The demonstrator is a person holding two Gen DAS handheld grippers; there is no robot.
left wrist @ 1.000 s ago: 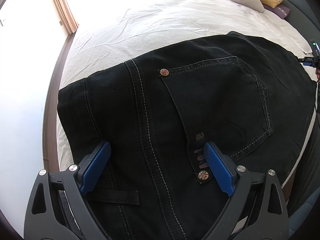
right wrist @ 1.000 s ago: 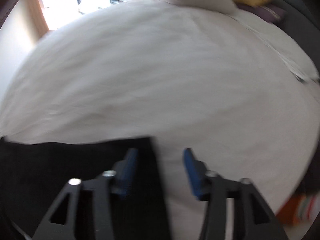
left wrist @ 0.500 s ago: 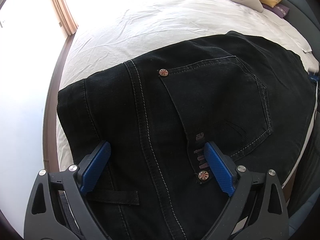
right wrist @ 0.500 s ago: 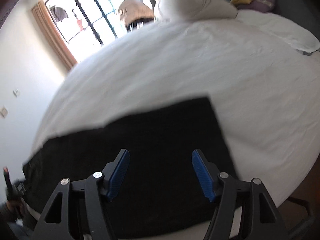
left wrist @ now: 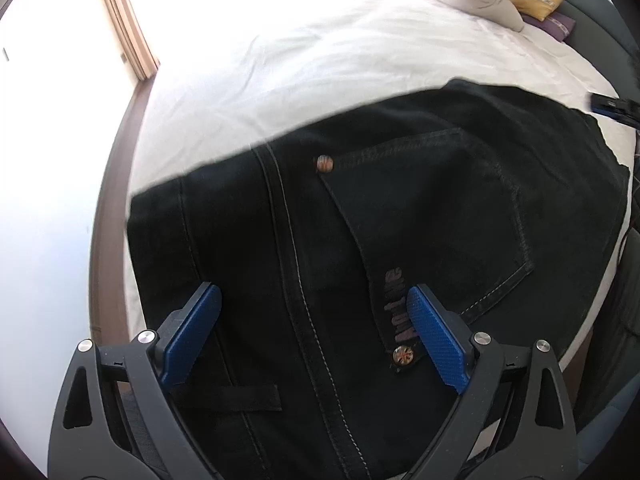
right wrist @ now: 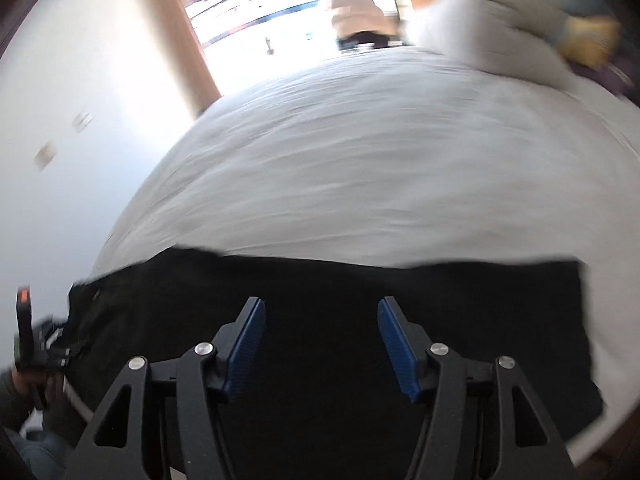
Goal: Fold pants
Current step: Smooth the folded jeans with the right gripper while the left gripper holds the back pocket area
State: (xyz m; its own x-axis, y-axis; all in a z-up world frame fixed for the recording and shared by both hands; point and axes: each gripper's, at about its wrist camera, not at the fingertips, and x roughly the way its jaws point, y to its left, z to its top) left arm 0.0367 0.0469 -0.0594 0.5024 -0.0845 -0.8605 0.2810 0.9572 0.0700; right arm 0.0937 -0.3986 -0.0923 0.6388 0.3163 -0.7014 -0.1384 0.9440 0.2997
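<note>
Lying folded along the bed's (left wrist: 360,60) near edge, the black jeans (left wrist: 400,220) sit beneath both grippers: left gripper (left wrist: 316,336) jaws apart, right gripper (right wrist: 322,350) jaws closing on nothing, probably lining up another fold.

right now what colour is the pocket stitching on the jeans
Pale grey-white stitching on black jeans, clearest in left wrist view.

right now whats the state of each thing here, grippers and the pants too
black denim pants: lying flat on the bed, back pocket up, gripped by neither tool
white bed sheet: spread out, lightly wrinkled
left gripper: open over the waistband, empty
right gripper: jaws closing, pads clear of the cloth
</note>
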